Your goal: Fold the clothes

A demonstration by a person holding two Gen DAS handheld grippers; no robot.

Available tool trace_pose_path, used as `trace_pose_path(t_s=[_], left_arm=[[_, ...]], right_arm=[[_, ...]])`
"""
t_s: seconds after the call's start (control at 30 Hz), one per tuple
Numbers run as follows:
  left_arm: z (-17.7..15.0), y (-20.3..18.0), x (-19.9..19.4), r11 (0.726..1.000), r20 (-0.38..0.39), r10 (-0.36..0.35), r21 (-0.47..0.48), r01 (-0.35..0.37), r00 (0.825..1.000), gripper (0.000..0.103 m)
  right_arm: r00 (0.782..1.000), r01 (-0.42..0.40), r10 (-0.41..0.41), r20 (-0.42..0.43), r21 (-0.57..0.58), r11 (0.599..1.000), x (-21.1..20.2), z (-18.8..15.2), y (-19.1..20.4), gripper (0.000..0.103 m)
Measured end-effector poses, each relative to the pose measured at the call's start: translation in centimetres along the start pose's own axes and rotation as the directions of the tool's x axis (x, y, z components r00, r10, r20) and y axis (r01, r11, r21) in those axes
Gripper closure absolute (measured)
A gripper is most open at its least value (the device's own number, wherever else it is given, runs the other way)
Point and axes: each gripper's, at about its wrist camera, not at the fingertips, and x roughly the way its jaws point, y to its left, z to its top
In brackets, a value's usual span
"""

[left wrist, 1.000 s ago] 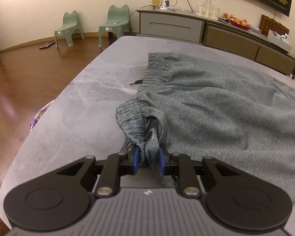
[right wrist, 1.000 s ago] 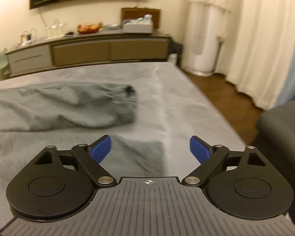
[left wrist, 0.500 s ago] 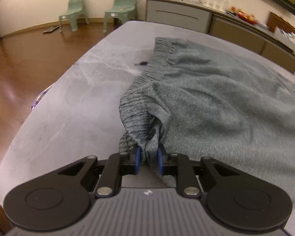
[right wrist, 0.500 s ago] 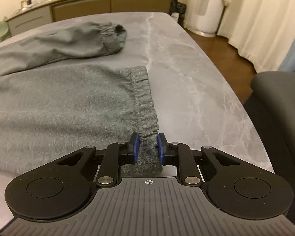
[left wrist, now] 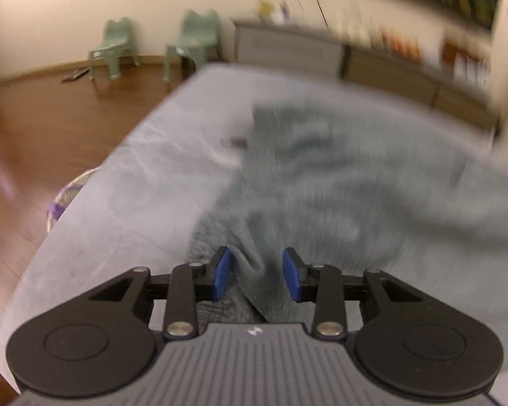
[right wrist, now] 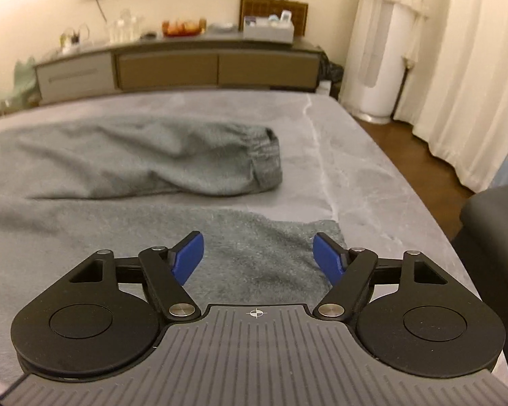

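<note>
Grey sweatpants (left wrist: 338, 182) lie spread on the grey marble table (left wrist: 135, 196). In the blurred left wrist view my left gripper (left wrist: 256, 272) is open, its blue pads apart, with a bunched fold of the waistband between them. In the right wrist view my right gripper (right wrist: 258, 257) is open wide just above the near leg's cuff end (right wrist: 271, 243). The far leg (right wrist: 152, 159) lies flat behind, its elastic cuff (right wrist: 267, 162) toward the right.
Table edge (left wrist: 84, 196) runs left over a wood floor, with two green chairs (left wrist: 193, 40) beyond. A sideboard (right wrist: 186, 67) with jars and boxes stands behind the table. White curtains (right wrist: 457, 84) and a dark chair (right wrist: 494, 237) are to the right.
Both grippers have opened and let go of the sweatpants: the left released the waistband, the right released the near leg cuff. Both have lifted and pulled back a little.
</note>
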Motion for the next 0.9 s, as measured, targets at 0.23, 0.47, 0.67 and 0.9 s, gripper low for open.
trace_pose_path(t_s=[0.23,0.47,0.67,0.9], left_arm=[[0.3,1.4,-0.9,0.996,0.016,0.083,-0.041,-0.083,0.996,0.066],[8.0,2.3,-1.9,0.993,0.182,0.021,-0.122,0.002,0.983,0.034],[14.3,0.8,7.8,0.99,0.092,0.079,-0.122,-0.067,0.993,0.025],[15.4,-2.2,13.4,0.999,0.045,-0.026,-0.017,0.027,0.999,0.066]], right_arm=[[0.982,0.166,-0.149,-0.119,0.146,0.975,2.2,-1.5,-7.7,0.033],[0.997,-0.043,0.027,0.069,0.248,0.968,0.3,3.5,-6.3,0.019],[0.991,-0.127,0.111,0.074,0.258,0.958,6.6,9.0,-3.3,0.012],[0.991,-0.113,0.123,-0.053,0.157,0.981,16.9,12.0,1.2,0.046]])
